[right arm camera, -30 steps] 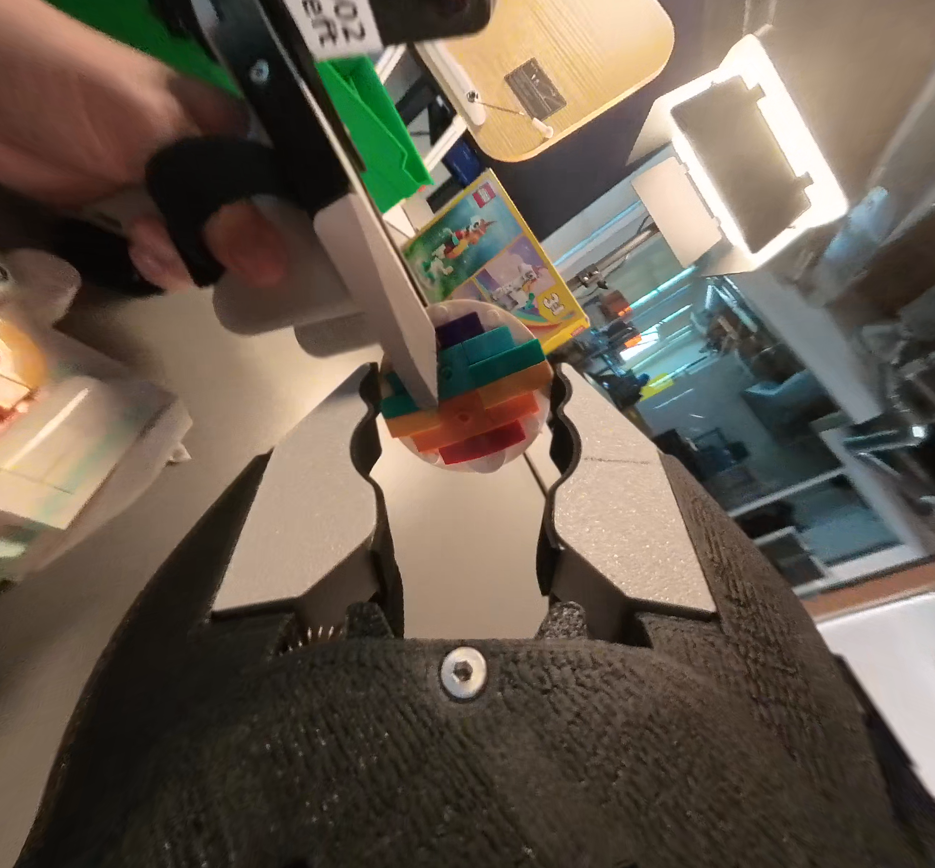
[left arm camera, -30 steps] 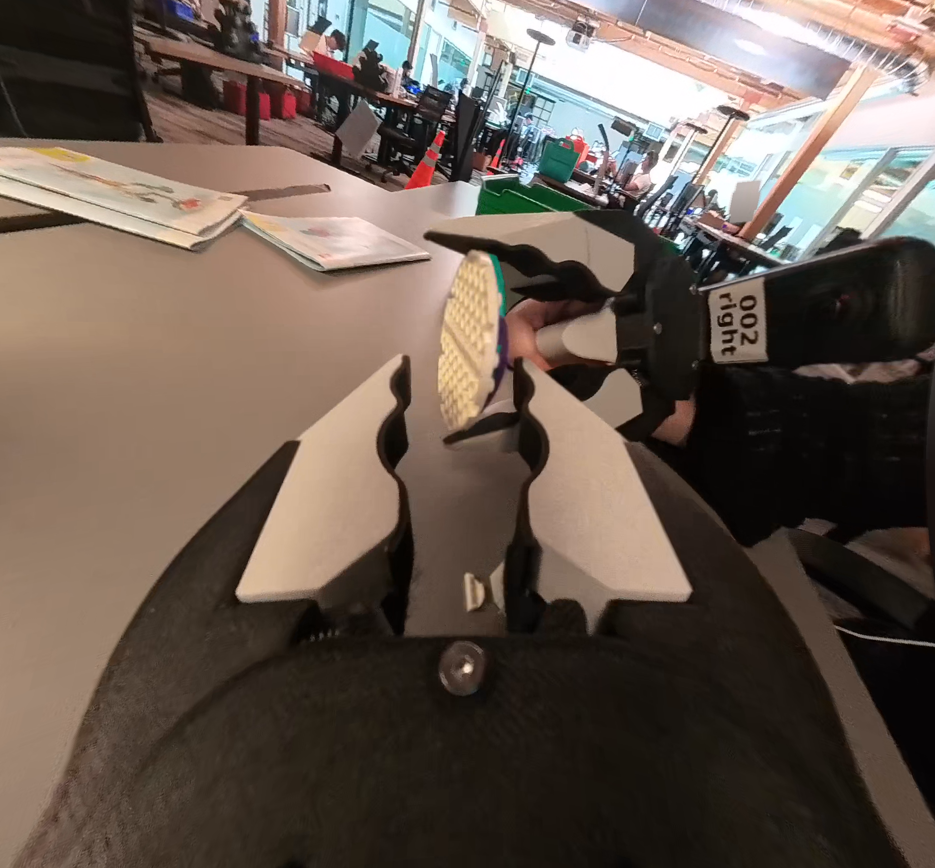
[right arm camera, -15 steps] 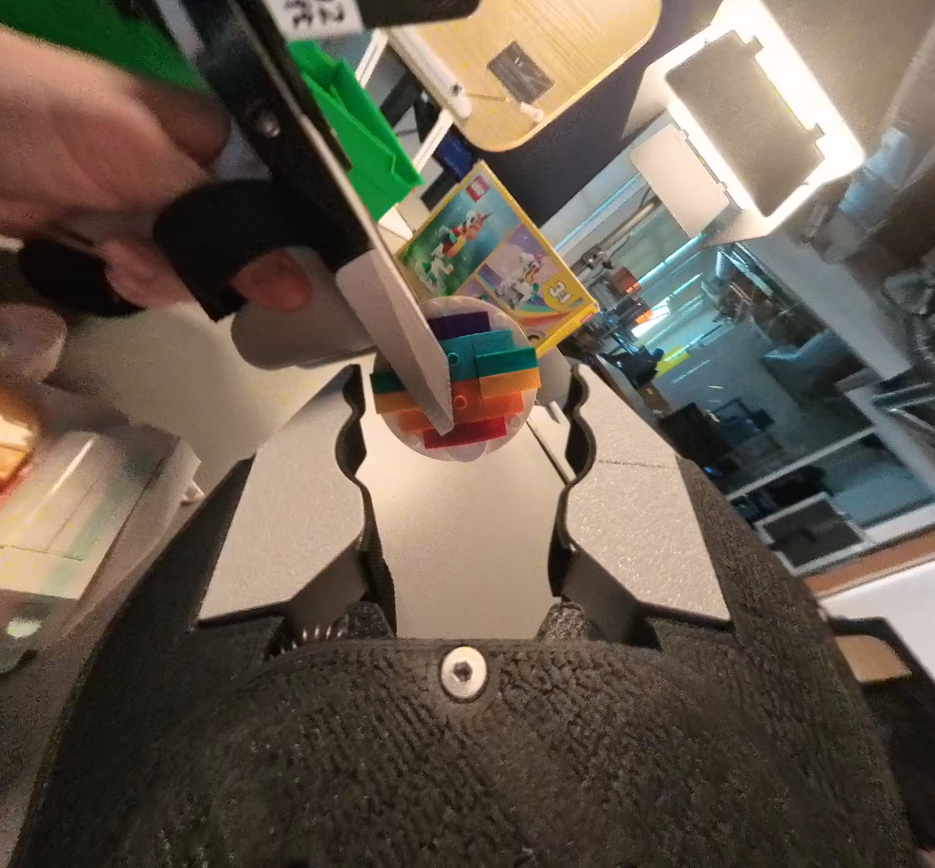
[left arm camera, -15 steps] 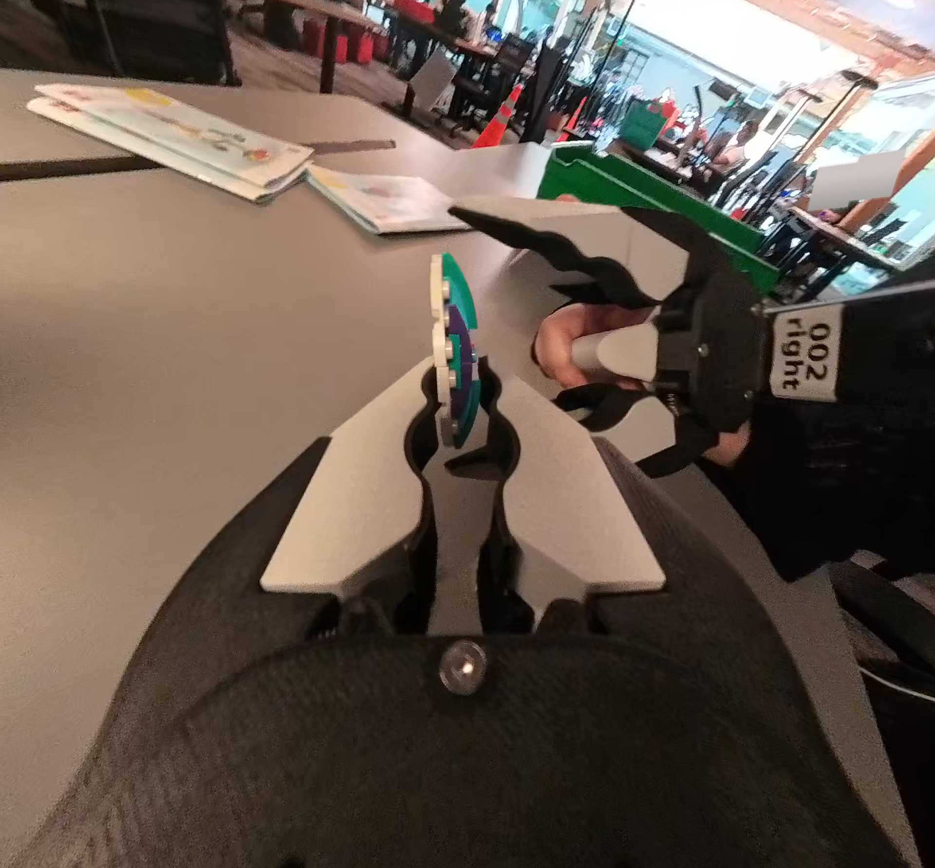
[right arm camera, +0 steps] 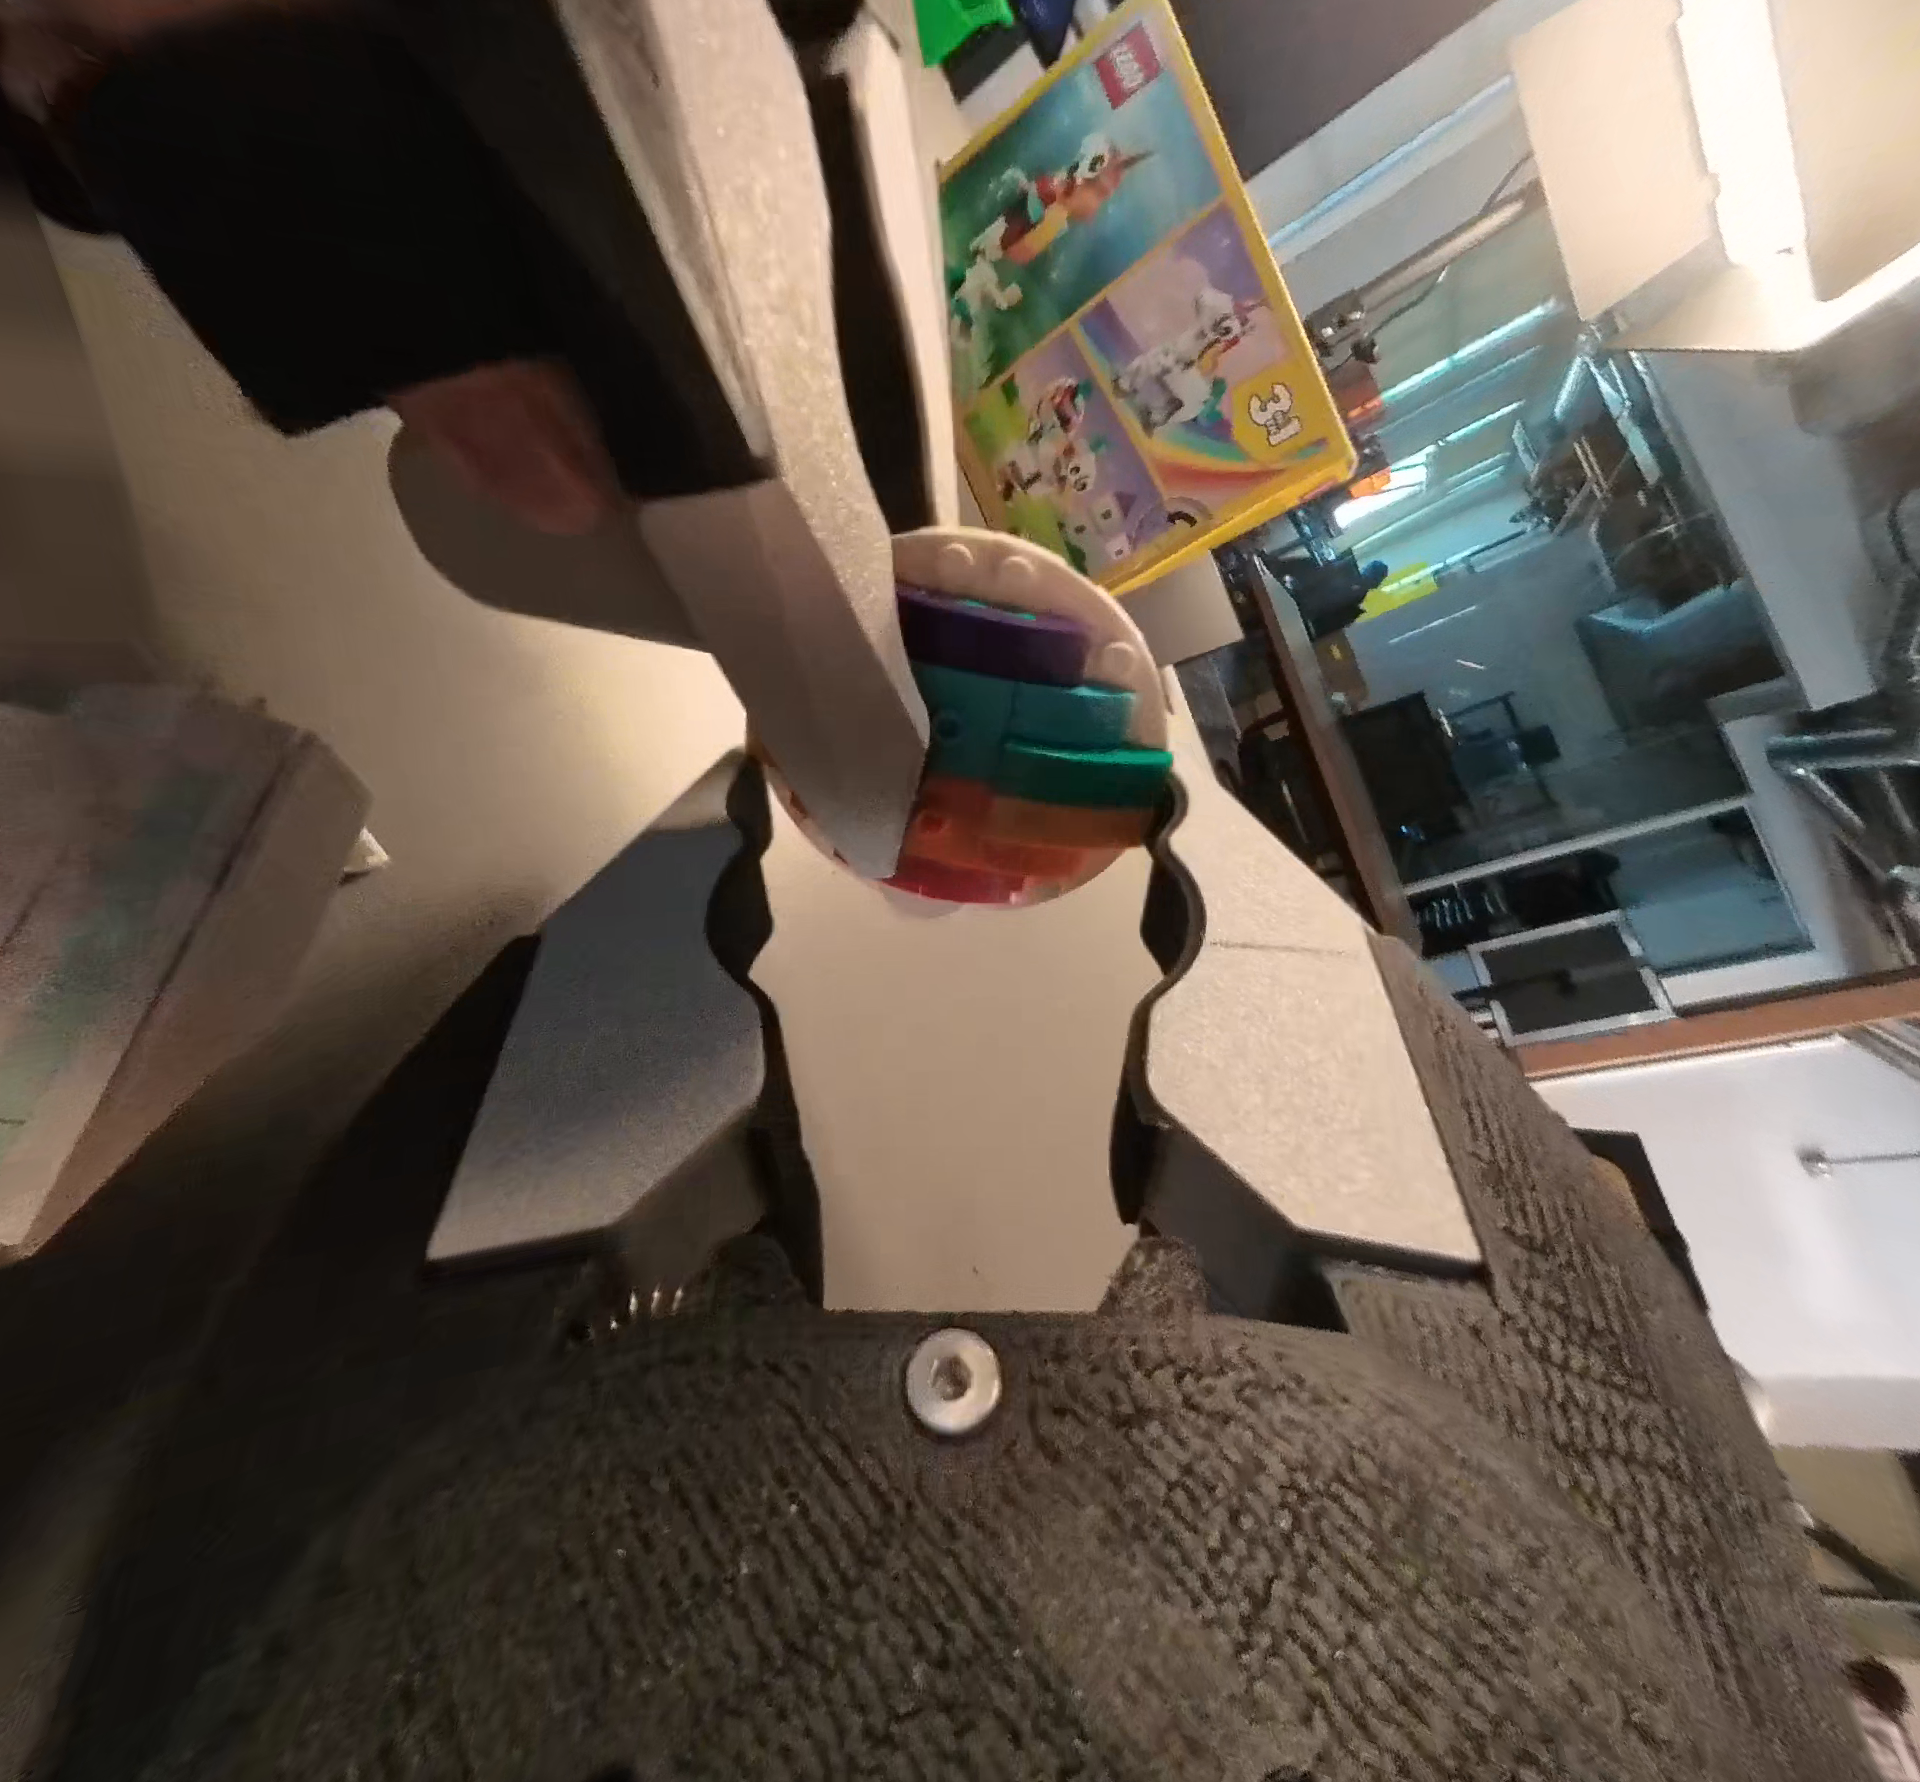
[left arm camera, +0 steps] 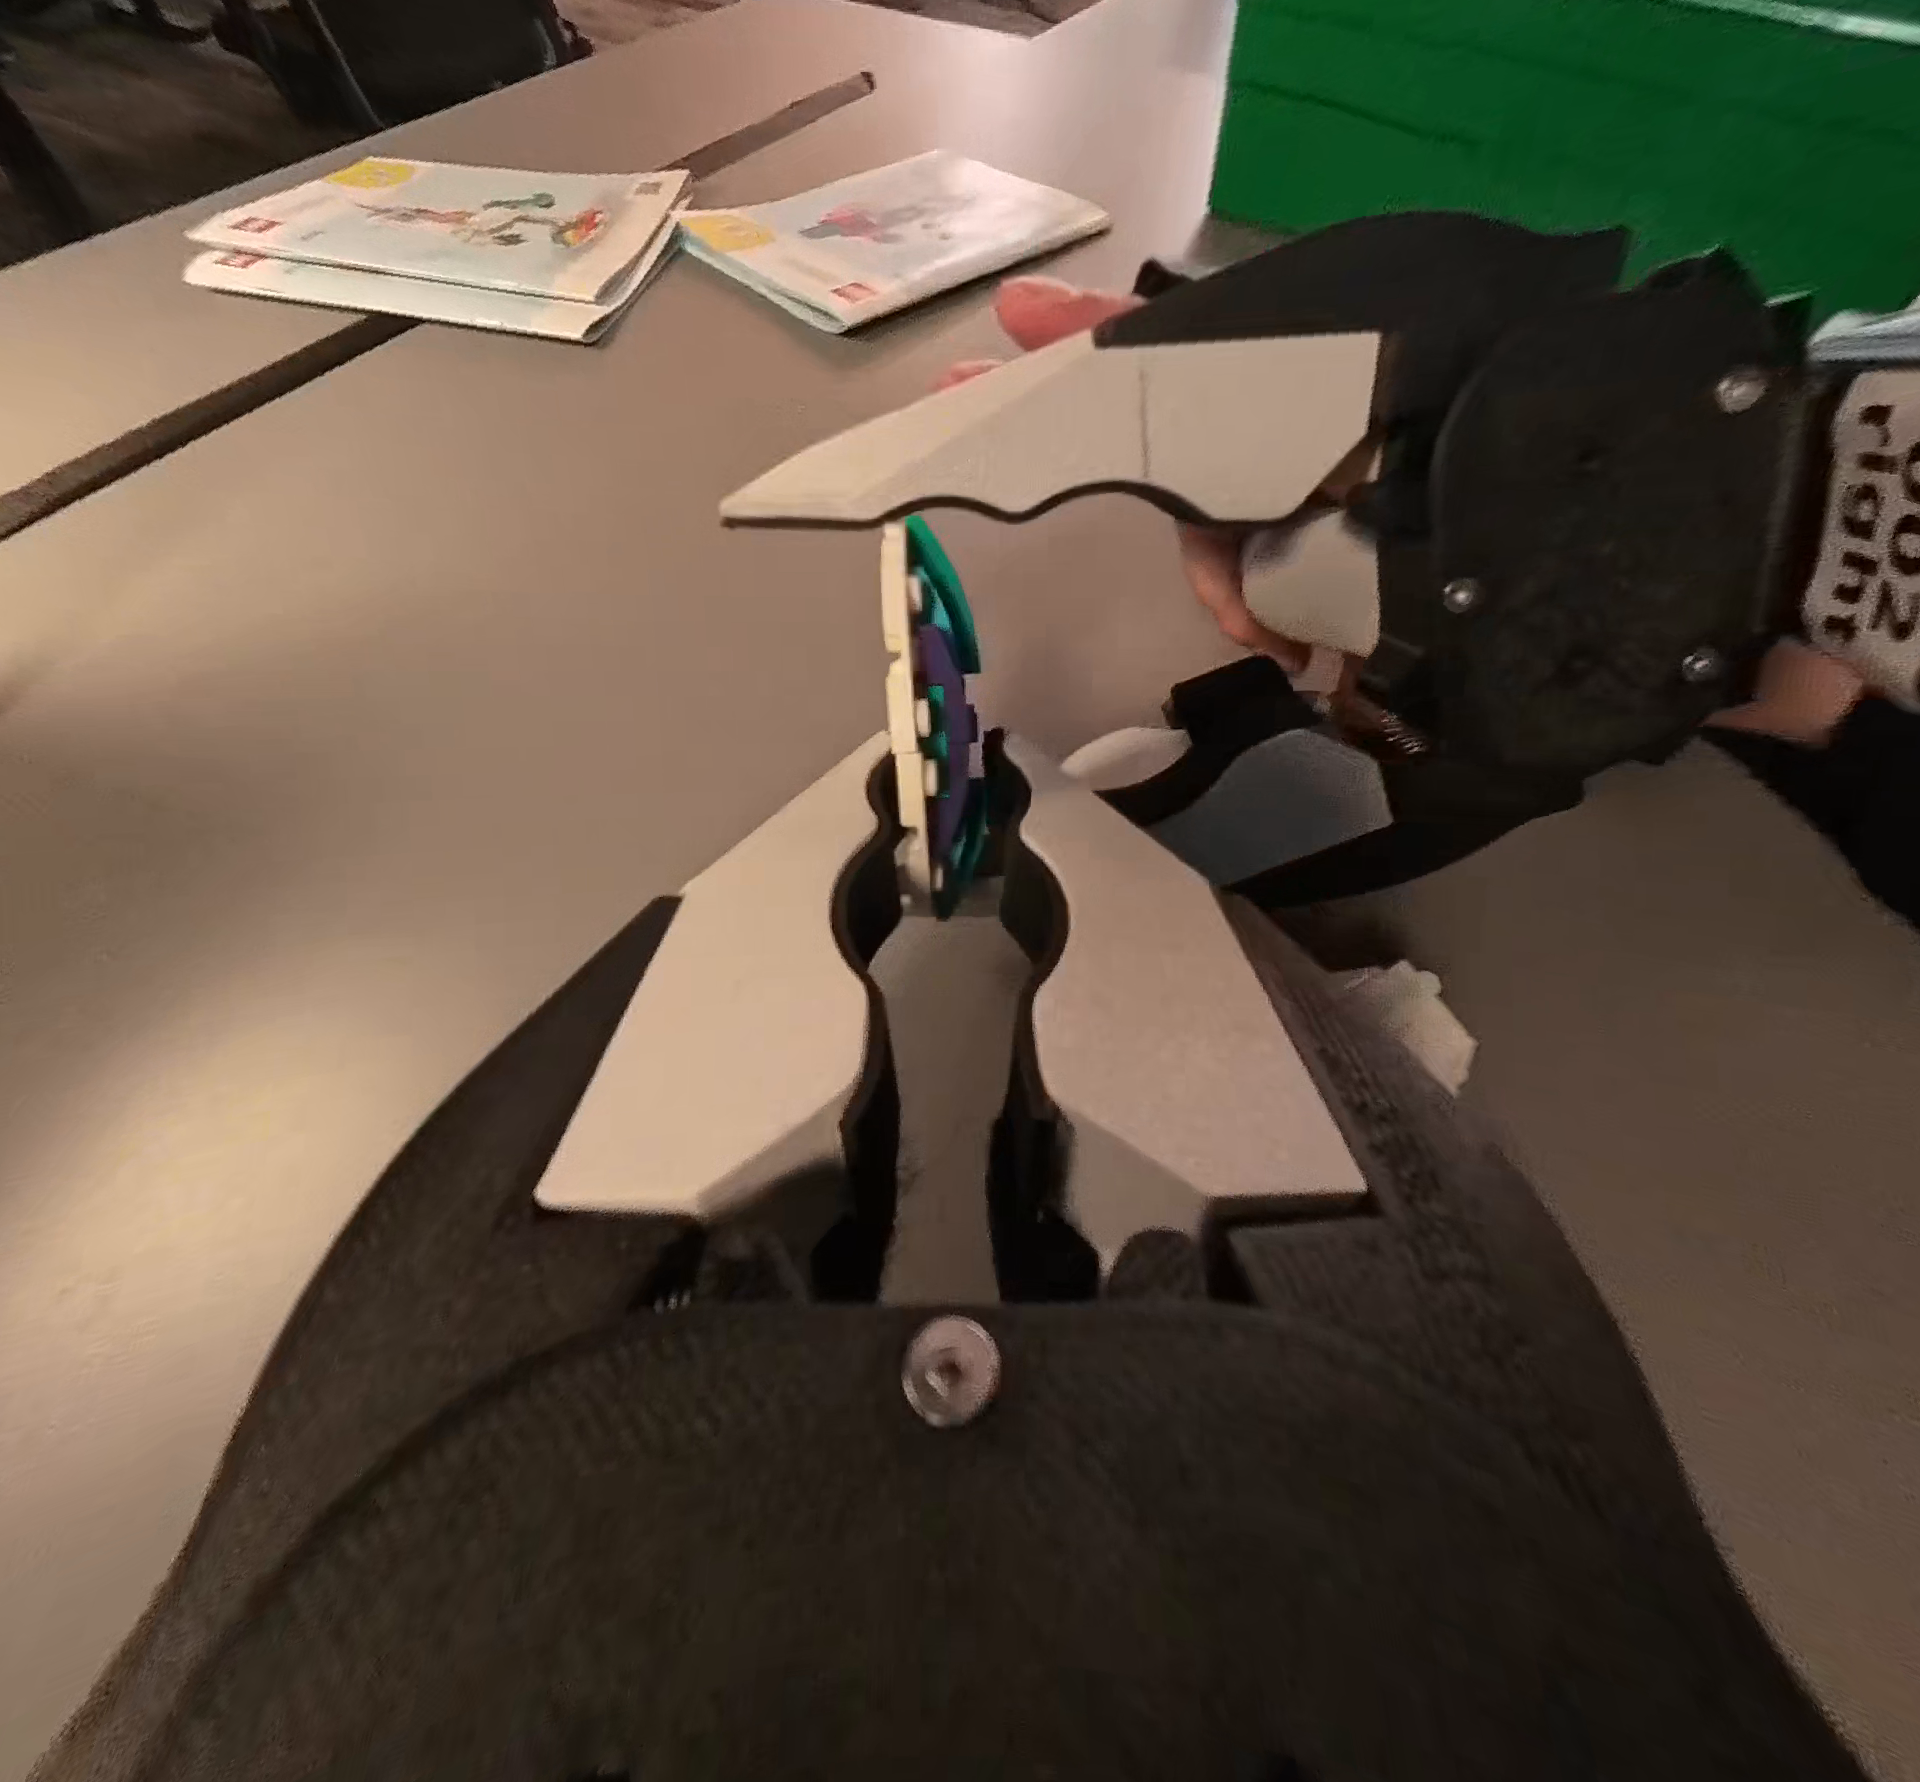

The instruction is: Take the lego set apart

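Note:
The lego set is a round white plate (left arm camera: 902,610) with purple, teal, orange and red bricks stacked on one face (right arm camera: 1023,693). My left gripper (left arm camera: 940,776) is shut on its lower edge and holds it upright, edge-on, above the grey table (left arm camera: 416,693). My right gripper (right arm camera: 956,787) is open, with its jaws wide around the plate. One of its fingertips (right arm camera: 1169,797) touches the teal brick. In the left wrist view its upper finger (left arm camera: 1039,454) lies on the plate's top rim. A left finger (right arm camera: 790,589) hides the plate's left part.
Two instruction booklets (left arm camera: 436,236) (left arm camera: 883,236) lie at the back of the table beside a green bin (left arm camera: 1558,70). The set's yellow box (right arm camera: 1122,298) stands behind the plate. A small white piece (left arm camera: 1392,1015) lies on the table by my left gripper. The grippers are tip to tip, or close to it.
A second ago my right gripper held the plate and my left was open. My left gripper shut on it, my right opened, and its jaws have now narrowed around the plate's rim.

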`<move>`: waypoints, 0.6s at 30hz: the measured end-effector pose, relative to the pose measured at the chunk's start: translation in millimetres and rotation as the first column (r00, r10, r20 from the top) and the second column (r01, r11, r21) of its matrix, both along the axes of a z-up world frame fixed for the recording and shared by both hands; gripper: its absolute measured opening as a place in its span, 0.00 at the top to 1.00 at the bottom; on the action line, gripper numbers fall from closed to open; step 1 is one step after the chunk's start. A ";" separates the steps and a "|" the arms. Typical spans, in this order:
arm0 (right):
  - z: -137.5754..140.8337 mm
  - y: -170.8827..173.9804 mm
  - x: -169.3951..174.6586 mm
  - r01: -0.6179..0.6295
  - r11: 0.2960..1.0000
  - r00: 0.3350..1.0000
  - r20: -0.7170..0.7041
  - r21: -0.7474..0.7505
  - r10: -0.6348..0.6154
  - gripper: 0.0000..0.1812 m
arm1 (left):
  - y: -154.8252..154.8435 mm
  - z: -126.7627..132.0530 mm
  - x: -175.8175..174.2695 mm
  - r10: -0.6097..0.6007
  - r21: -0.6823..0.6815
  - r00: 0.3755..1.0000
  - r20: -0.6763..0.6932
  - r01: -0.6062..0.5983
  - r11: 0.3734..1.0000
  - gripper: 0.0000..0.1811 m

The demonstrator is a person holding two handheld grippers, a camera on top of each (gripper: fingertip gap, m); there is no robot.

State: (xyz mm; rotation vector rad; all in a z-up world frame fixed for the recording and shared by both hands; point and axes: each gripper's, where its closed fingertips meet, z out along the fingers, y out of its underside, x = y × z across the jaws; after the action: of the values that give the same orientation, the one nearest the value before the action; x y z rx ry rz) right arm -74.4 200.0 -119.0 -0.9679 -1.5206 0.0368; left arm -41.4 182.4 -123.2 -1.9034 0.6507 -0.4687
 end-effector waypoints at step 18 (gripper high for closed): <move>-3.6 12.2 -6.1 0.095 0.971 0.987 0.110 0.217 -0.121 0.64 | 6.9 -8.2 -14.5 0.084 -0.052 0.996 -0.039 -0.086 0.995 0.93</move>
State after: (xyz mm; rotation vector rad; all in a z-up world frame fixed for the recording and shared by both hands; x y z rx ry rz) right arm -80.5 212.2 -122.6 -0.8927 -1.5459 -0.2622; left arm -56.0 189.3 -131.3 -1.9864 0.5830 -0.4013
